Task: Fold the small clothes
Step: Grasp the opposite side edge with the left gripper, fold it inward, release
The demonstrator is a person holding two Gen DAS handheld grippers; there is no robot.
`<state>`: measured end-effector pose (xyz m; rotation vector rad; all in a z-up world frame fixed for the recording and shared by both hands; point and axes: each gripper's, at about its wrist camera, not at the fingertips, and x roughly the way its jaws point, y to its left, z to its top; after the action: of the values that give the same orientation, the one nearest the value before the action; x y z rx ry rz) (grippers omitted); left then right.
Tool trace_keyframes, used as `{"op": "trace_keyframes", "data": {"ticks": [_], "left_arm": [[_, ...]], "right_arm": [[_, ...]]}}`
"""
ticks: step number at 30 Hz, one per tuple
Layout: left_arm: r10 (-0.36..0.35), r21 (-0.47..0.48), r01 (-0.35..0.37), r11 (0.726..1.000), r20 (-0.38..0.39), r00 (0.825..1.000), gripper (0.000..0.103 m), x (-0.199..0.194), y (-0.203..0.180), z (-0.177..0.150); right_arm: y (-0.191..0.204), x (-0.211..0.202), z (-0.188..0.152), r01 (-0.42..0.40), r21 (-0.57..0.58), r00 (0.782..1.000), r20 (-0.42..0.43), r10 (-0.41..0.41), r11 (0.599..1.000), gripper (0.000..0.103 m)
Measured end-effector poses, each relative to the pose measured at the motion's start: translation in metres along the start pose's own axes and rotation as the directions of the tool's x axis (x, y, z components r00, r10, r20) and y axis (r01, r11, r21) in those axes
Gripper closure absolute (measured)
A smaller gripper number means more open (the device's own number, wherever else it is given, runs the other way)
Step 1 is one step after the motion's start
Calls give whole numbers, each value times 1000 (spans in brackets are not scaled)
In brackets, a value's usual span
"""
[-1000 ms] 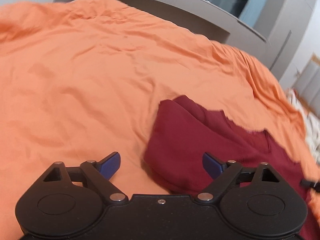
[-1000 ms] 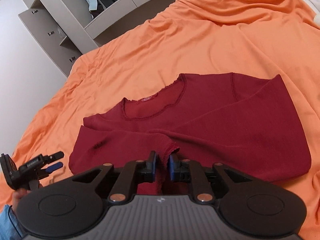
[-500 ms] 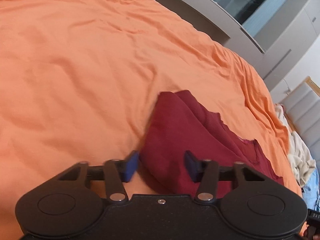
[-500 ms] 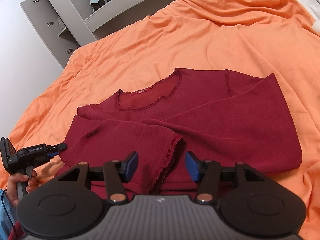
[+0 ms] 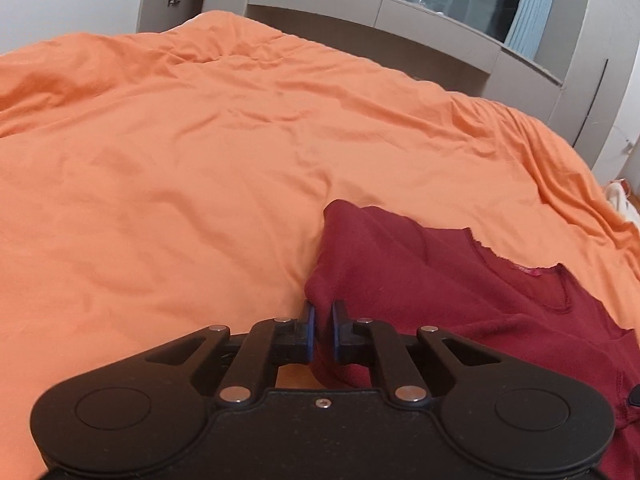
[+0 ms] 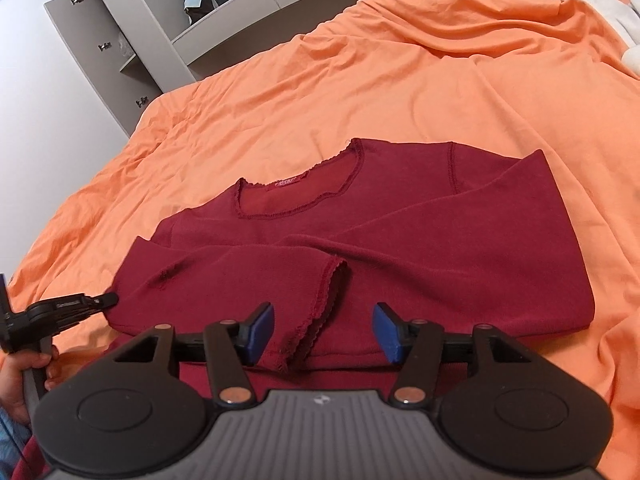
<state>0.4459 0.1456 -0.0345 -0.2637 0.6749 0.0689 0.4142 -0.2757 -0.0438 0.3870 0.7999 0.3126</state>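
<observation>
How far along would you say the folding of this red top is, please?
Done: both sleeves of the red top lie crossed over its chest on the orange bedsheet. In hand: the left hand-held gripper is pinching the top's side edge; the right hand-held gripper is open above the lace cuff. Left: folding the body into a compact packet.

Black left gripper point(image 5: 322, 330) – blue fingers point(image 5: 307, 330), silver screws, grey ribbed right gripper point(image 6: 323, 334), bare-skinned hand point(image 6: 18, 380)

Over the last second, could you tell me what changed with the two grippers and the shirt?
The left gripper closed onto the dark red shirt at its folded side edge. The right gripper released the lace-trimmed sleeve cuff and opened wide. The shirt stayed flat on the orange bedspread.
</observation>
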Motion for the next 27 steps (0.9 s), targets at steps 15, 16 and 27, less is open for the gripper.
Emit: {"op": "trace_keyframes", "data": {"ticks": [15, 16, 27], "left_arm": [[-61, -42, 58, 997, -81, 995, 40, -18, 11, -1], [-67, -38, 65, 997, -76, 995, 33, -24, 11, -2], [-95, 57, 95, 994, -4, 995, 4, -114, -3, -36]], "right_arm": [[2, -59, -20, -9, -118, 997, 69, 17, 993, 3], [3, -65, -23, -10, -131, 997, 78, 20, 991, 1], [16, -128, -81, 5, -270, 990, 136, 33, 963, 0]]}}
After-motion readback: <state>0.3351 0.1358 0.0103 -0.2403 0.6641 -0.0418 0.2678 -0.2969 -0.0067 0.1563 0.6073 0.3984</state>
